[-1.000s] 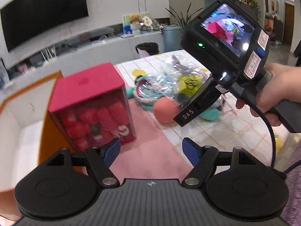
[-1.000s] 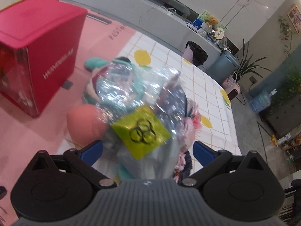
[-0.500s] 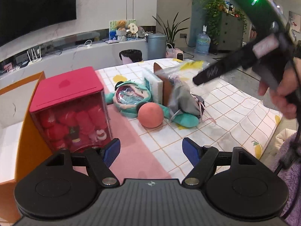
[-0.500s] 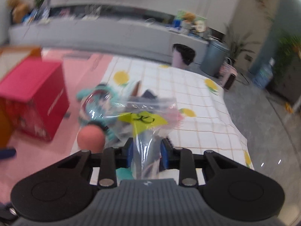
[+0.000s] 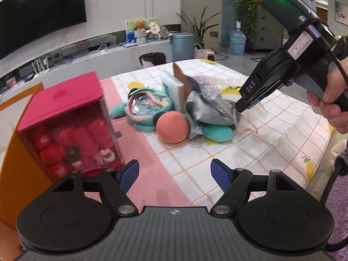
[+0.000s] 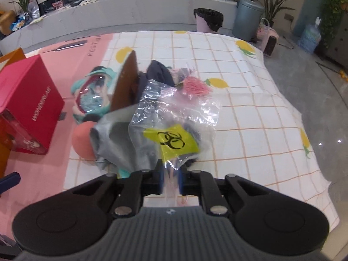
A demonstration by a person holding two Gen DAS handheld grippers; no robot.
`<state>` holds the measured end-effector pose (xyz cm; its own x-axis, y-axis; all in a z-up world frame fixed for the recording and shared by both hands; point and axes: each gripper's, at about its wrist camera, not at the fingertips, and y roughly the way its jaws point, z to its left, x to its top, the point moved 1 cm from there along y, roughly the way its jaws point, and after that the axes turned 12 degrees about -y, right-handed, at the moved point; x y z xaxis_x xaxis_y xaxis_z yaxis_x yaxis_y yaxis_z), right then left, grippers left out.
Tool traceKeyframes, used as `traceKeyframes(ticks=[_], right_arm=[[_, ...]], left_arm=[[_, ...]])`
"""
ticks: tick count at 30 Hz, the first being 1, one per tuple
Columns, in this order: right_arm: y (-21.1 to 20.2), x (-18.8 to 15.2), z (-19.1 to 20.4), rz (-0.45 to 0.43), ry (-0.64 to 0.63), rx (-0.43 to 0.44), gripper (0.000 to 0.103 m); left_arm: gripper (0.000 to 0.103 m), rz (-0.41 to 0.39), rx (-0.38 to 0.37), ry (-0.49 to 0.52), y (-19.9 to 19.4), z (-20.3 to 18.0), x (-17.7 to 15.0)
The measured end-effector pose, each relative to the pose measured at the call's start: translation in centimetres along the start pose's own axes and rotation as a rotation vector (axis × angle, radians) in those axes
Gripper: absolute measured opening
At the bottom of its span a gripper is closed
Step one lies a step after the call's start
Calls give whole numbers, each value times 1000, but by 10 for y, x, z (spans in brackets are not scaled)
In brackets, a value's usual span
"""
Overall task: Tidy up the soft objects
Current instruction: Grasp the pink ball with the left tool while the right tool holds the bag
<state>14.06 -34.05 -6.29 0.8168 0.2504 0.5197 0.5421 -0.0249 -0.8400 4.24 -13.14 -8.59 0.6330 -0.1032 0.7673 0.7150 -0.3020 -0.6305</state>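
While the clear bag (image 6: 174,117) with its yellow biohazard label (image 6: 171,142) lies on top of the pile in the middle of the checked cloth (image 6: 250,108), its near edge is pinched between the blue pads of the right gripper (image 6: 170,177), whose jaws are clamped tight on the plastic. From the left wrist view the same gripper (image 5: 245,106) comes in from the right, held by a hand (image 5: 332,100), its tip at the bag's (image 5: 215,91) right end.

Under and around the bag sit the other soft things. A grey cloth (image 6: 121,139) bunches just to its left, touching it. A coral ball (image 5: 173,127) rests against the cloth's front, and a teal plush (image 5: 143,106) with a shiny clear face lies just behind the ball. A brown-edged white board (image 5: 177,87) stands tilted between the plush and the bag. A pink tassel (image 6: 195,86) lies at the bag's far side.

Left of the pile, on the pink mat (image 5: 150,174), stands a red box (image 5: 65,117) with a clear front showing red plush items inside. An orange panel (image 5: 15,156) stands just beyond it at the left edge.

Nearest the camera, the left gripper (image 5: 175,173) hangs above the mat with its jaws spread wide and nothing between them, the box just ahead of its left finger, and the pile well ahead.
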Motion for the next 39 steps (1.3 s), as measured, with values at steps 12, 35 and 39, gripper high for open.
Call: traceKeyframes(ticks=[12,35,39], right_arm=[[-15,1,-9,-88,36,3,3],[-10,1,-15,-95,84,15,4],[-8,1,-15,-90,85,22,4]], left_arm=[[88,-105,27,109,30,-22,13],[74,-150,106,51,95,-23,18],[58,-124,42,-50,93,-8,21]])
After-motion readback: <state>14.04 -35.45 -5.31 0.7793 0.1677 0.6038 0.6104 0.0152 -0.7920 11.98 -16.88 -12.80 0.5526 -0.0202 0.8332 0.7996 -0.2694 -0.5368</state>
